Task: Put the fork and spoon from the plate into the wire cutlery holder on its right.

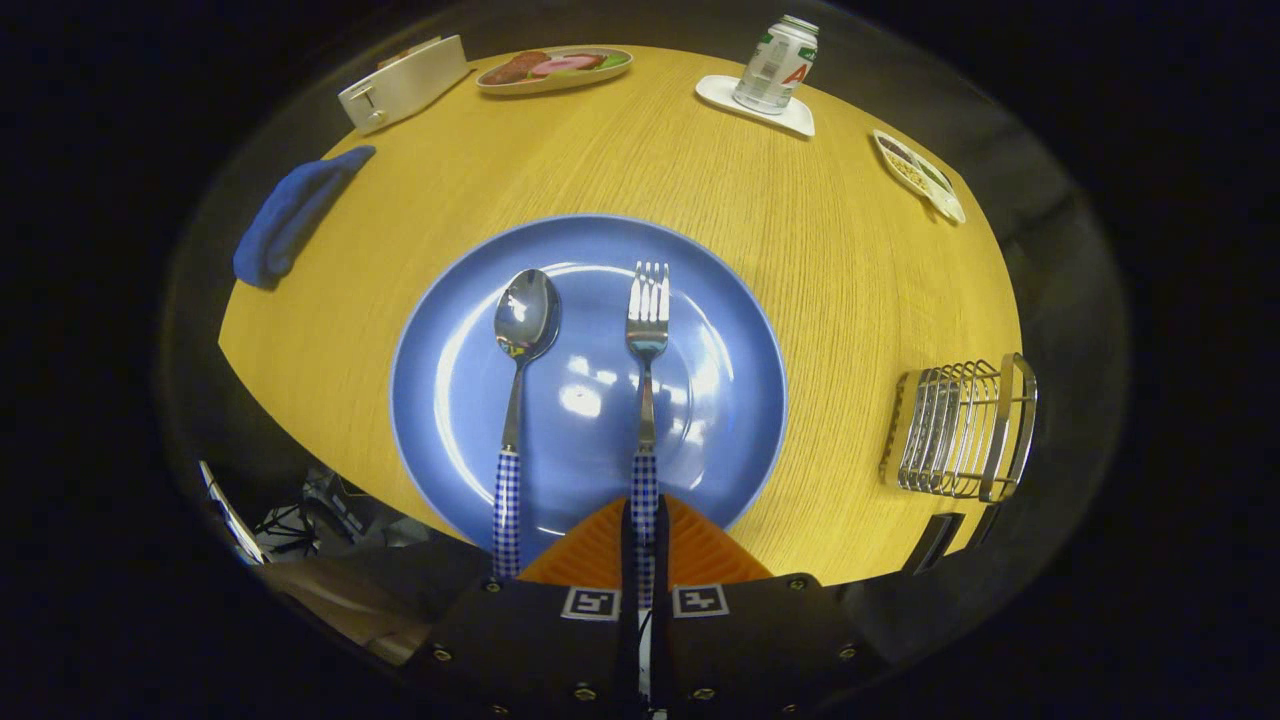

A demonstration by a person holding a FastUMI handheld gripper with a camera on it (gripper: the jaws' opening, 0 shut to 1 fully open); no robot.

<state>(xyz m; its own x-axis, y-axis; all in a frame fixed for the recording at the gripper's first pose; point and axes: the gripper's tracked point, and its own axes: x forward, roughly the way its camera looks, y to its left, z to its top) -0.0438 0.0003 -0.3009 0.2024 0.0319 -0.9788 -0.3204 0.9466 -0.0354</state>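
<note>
A blue plate (730, 330) lies on the round wooden table just ahead of the fingers. On it rest a spoon (524, 325) at the left and a fork (647, 330) at the right, side by side, both with checked blue-and-white handles pointing back at me. My gripper (645, 508) is over the plate's near rim, its two fingers pressed together on the end of the fork's handle. The spoon's handle passes just left of the fingers, untouched. The wire cutlery holder (960, 432) stands on the table to the right of the plate, with nothing in it.
Beyond the plate are a white toaster (405, 82), a dish of food (553, 68), a can (777, 65) on a white coaster and a small divided dish (918, 175). A blue cloth (295, 210) lies at the far left. The table's near edge curves under the fingers.
</note>
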